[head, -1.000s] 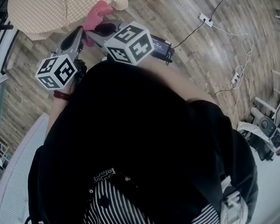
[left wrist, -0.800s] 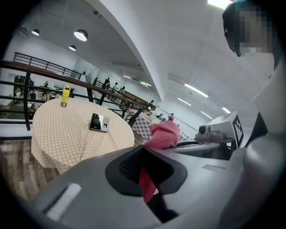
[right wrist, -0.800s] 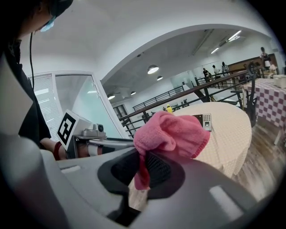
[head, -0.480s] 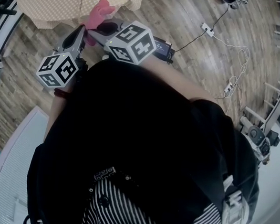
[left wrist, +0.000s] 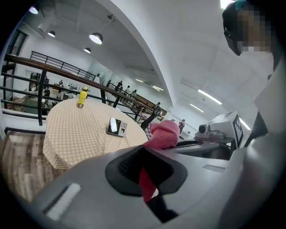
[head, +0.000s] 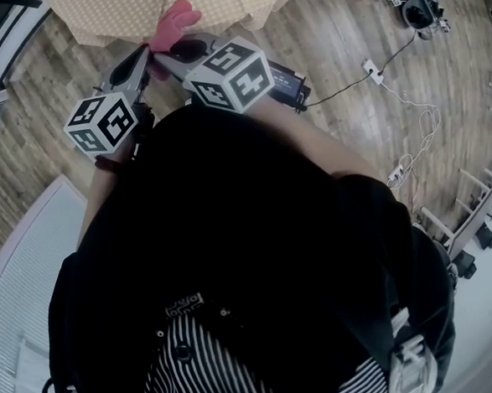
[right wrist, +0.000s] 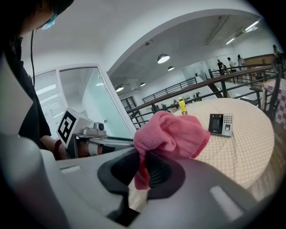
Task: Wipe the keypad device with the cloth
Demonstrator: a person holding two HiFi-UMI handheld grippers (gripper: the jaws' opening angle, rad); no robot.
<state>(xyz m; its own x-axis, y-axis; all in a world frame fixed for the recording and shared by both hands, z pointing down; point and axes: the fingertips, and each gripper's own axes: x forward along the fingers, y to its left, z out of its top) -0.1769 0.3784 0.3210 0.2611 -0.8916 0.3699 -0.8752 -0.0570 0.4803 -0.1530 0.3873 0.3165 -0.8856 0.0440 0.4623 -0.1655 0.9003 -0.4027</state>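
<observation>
A pink cloth (head: pixel 174 20) hangs bunched where both gripper tips meet, above the wood floor at the table's near edge. My left gripper (head: pixel 147 52) has a strip of the cloth (left wrist: pixel 163 134) pinched between its jaws. My right gripper (head: pixel 168 56) is shut on the same cloth (right wrist: pixel 172 132), which piles up over its tip. The keypad device (left wrist: pixel 117 127) lies flat on the round table with a dotted covering (left wrist: pixel 76 129), well beyond both grippers. In the right gripper view the keypad device (right wrist: pixel 221 124) shows a dark screen and a small number pad.
A yellow bottle (left wrist: pixel 82 97) stands at the table's far side. A dark railing (left wrist: pixel 67 74) runs behind the table. A power strip with cables (head: pixel 372 72) lies on the wood floor to the right. The person's dark torso fills the lower head view.
The head view has drifted, so more of the table shows at the top and the floor cables sit lower. Both grippers and the cloth keep their places.
</observation>
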